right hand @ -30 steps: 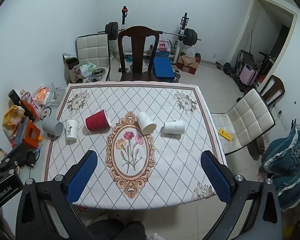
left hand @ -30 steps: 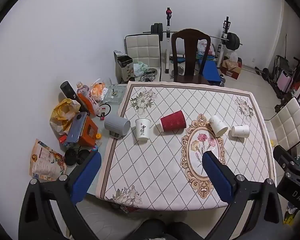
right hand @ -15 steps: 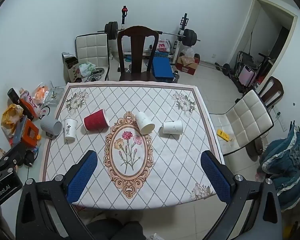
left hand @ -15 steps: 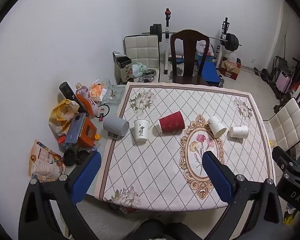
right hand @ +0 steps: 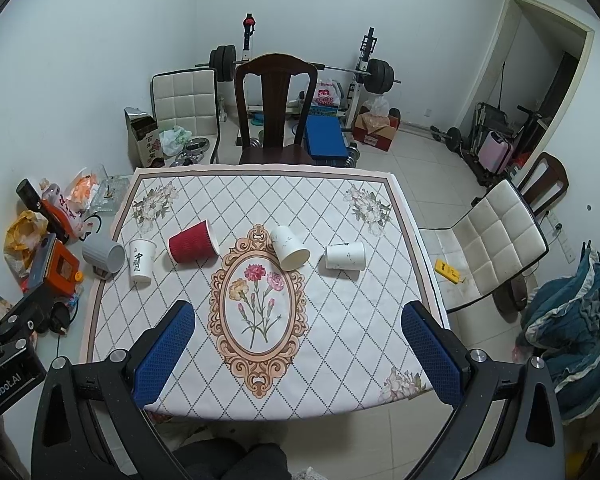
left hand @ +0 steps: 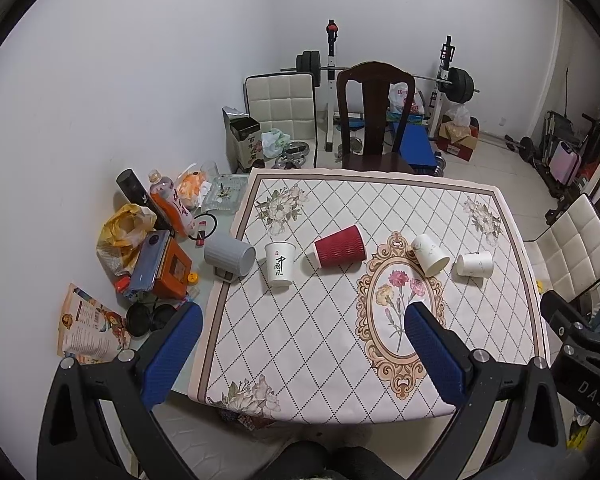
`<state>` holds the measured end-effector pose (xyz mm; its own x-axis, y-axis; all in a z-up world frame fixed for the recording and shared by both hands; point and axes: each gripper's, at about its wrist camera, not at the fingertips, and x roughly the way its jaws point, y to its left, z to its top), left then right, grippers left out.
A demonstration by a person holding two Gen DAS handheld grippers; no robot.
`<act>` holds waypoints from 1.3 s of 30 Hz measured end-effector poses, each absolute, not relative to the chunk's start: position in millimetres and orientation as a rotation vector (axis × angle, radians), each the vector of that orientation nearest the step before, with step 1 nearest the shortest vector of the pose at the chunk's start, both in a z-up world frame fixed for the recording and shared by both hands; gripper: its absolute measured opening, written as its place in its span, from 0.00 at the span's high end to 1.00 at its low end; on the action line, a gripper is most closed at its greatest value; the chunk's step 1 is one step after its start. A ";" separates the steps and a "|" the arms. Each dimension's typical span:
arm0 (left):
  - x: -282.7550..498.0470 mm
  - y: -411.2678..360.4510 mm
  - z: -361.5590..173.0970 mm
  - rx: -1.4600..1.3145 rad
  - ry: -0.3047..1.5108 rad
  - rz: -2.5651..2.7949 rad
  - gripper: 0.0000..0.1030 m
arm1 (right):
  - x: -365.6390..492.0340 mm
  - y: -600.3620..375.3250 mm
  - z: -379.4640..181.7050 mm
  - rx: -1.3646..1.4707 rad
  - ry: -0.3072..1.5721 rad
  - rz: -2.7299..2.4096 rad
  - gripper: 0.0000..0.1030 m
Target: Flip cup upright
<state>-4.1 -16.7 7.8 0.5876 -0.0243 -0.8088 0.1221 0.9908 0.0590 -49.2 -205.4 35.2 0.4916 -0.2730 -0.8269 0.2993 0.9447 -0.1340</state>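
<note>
Overhead, both the left gripper (left hand: 300,344) and right gripper (right hand: 298,340) hang with jaws wide, holding nothing. On the table (right hand: 340,320), 4 cups lie tipped: red cup (right hand: 192,245), marbled cup (right hand: 289,249), white cup (right hand: 345,256), grey mug (right hand: 102,255). 1 printed cup (right hand: 141,261) stands upright.

Left tool (left hand: 300,344) is held above the near desk (left hand: 320,360) edge, jaws wide apart and empty. Across the desk: grey mug (left hand: 230,255), red cup (left hand: 339,247) and two white cups (left hand: 431,254) (left hand: 475,264) lie sideways; printed white cup (left hand: 279,264) stands inverted.
</note>
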 end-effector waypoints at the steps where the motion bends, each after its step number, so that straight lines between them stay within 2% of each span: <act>1: -4.0 -16.7 8.5 0.111 0.939 -0.086 0.00 | -48.8 -205.6 36.3 0.030 0.997 -0.346 0.00; 39: 0.8 -17.8 21.1 0.105 0.933 -0.094 0.00 | -40.2 -202.9 54.9 0.036 0.977 -0.318 0.00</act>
